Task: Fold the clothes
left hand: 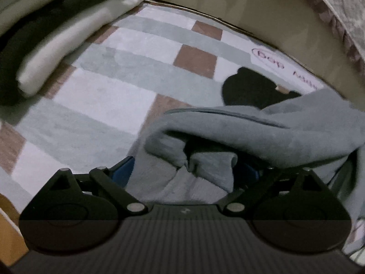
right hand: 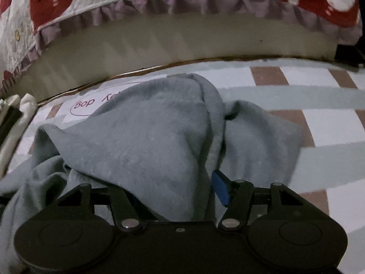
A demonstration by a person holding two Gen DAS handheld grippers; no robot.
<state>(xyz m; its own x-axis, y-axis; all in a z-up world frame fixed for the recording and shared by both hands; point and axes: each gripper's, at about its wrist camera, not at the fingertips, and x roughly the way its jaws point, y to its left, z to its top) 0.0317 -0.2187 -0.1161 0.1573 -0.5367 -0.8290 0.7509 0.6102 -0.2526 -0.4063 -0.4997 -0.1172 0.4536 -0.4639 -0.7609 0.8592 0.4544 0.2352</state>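
Observation:
A grey-blue fleece garment [left hand: 251, 127] lies crumpled on a checked mat [left hand: 102, 96]. In the left wrist view my left gripper [left hand: 187, 169] stands wide open. A fold of the garment lies loose between its blue fingers [left hand: 123, 171] and drapes over the right one. In the right wrist view the garment [right hand: 148, 125] is heaped in front of my right gripper [right hand: 176, 187]. A thick bunch of it runs between the jaws. The right blue finger [right hand: 220, 189] presses on the cloth, and the left finger is hidden under it.
A stack of folded white and dark clothes [left hand: 57, 34] sits on the mat at the upper left, its edge [right hand: 13, 114] also in the right wrist view. A bed side [right hand: 182, 38] with a red-printed frilled quilt [right hand: 159, 0] borders the mat. A black shape [left hand: 246, 89] shows behind the garment.

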